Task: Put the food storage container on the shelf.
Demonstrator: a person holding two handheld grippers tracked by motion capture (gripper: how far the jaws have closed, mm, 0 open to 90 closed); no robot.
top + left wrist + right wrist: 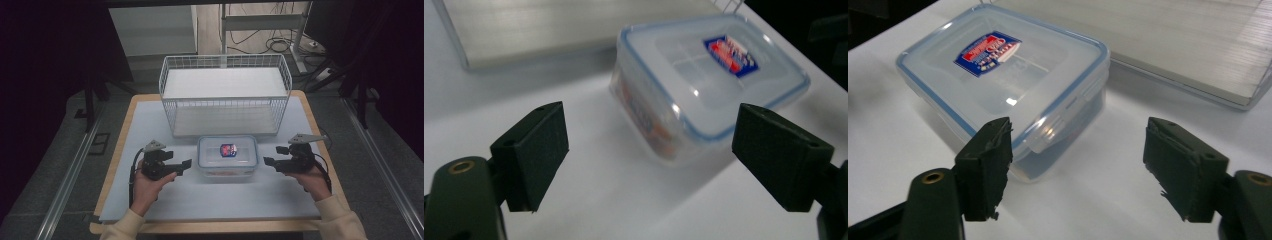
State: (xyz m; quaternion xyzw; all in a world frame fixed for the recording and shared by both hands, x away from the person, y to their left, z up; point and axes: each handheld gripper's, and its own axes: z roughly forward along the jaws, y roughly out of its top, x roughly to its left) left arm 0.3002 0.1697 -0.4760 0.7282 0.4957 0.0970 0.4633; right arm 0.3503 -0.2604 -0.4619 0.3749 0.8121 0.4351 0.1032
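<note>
Container point(228, 156) between both grippers, jaws spread and empty; side latch point(1048, 136) in right gripper view

Both forearms come in from the near edge, cream sleeves at the wrists. The left hand point(150, 186) grips the left tool point(186, 164) from below, jaws pointing inward and level, standing wide apart with nothing between them. The right hand point(314, 181) holds the right tool point(267, 161) likewise, facing inward, its jaws also spread and empty.
</note>
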